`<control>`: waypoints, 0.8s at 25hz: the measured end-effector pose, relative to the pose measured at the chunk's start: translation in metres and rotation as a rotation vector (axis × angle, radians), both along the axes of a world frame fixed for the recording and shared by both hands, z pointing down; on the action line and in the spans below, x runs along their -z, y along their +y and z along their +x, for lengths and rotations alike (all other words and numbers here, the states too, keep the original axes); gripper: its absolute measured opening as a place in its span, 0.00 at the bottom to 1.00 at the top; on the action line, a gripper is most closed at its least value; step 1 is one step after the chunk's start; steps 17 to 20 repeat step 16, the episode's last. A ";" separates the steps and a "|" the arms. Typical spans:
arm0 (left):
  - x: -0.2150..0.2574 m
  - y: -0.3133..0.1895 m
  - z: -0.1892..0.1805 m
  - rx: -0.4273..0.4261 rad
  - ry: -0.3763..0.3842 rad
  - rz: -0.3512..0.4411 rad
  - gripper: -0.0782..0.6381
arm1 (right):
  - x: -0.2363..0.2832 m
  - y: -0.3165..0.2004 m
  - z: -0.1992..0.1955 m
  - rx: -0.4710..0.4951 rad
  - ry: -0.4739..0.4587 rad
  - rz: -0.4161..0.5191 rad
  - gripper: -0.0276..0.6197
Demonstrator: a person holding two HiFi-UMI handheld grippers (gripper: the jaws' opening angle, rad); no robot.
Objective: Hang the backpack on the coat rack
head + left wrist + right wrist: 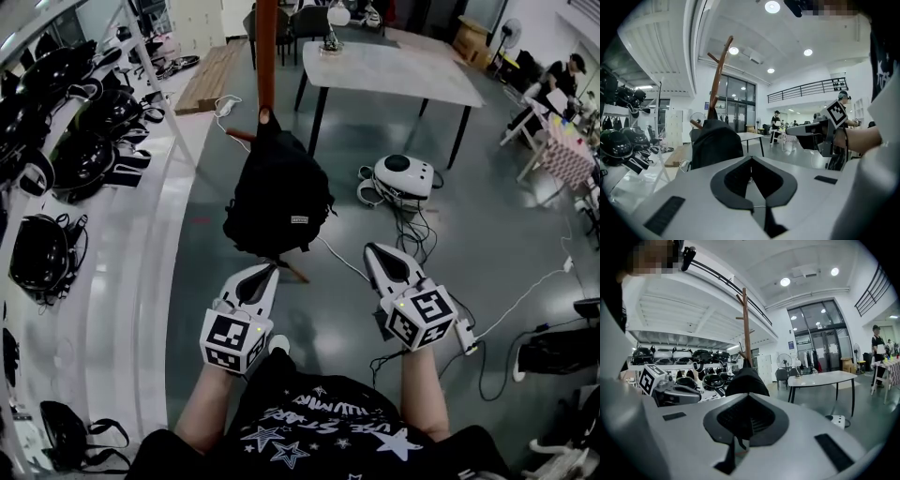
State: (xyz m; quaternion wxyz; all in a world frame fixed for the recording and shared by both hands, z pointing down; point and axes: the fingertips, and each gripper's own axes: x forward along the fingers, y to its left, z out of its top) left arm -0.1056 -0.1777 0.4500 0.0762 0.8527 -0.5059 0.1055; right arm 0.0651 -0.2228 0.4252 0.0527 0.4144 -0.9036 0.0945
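Observation:
A black backpack (278,192) hangs by its top loop from a peg of the brown wooden coat rack (266,56), its bottom above the floor. In the left gripper view the backpack (715,143) and the curved rack pole (719,75) stand ahead, apart from the jaws. The backpack (746,380) and the rack (746,324) show in the right gripper view too. My left gripper (272,269) sits just below the bag's bottom edge in the head view, shut and with nothing in it. Off to the bag's lower right, my right gripper (372,250) is also shut and holds nothing.
Shelves with several black helmets (56,159) line the left side. A white table (389,70) stands behind the rack to the right, a white round device (403,175) and cables (525,291) on the floor beneath it. A person (562,80) sits at the far right.

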 end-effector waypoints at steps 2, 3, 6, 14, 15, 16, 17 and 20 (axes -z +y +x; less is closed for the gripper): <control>-0.002 0.009 0.009 -0.001 -0.007 -0.010 0.13 | -0.002 0.009 0.010 -0.001 0.000 -0.003 0.06; -0.003 0.013 0.012 -0.001 -0.010 -0.010 0.13 | -0.003 0.013 0.014 -0.002 0.000 -0.004 0.06; -0.004 0.025 0.021 0.003 -0.010 -0.010 0.13 | -0.007 0.026 0.025 -0.006 -0.008 -0.009 0.06; -0.008 0.066 0.049 0.021 -0.015 -0.017 0.13 | -0.014 0.072 0.051 -0.003 -0.016 -0.018 0.06; -0.010 0.072 0.053 0.021 -0.017 -0.017 0.13 | -0.015 0.078 0.054 -0.001 -0.018 -0.019 0.06; -0.012 0.078 0.057 0.021 -0.018 -0.018 0.13 | -0.016 0.083 0.057 0.001 -0.021 -0.019 0.06; -0.012 0.078 0.057 0.021 -0.018 -0.018 0.13 | -0.016 0.083 0.057 0.001 -0.021 -0.019 0.06; -0.012 0.078 0.057 0.021 -0.018 -0.018 0.13 | -0.016 0.083 0.057 0.001 -0.021 -0.019 0.06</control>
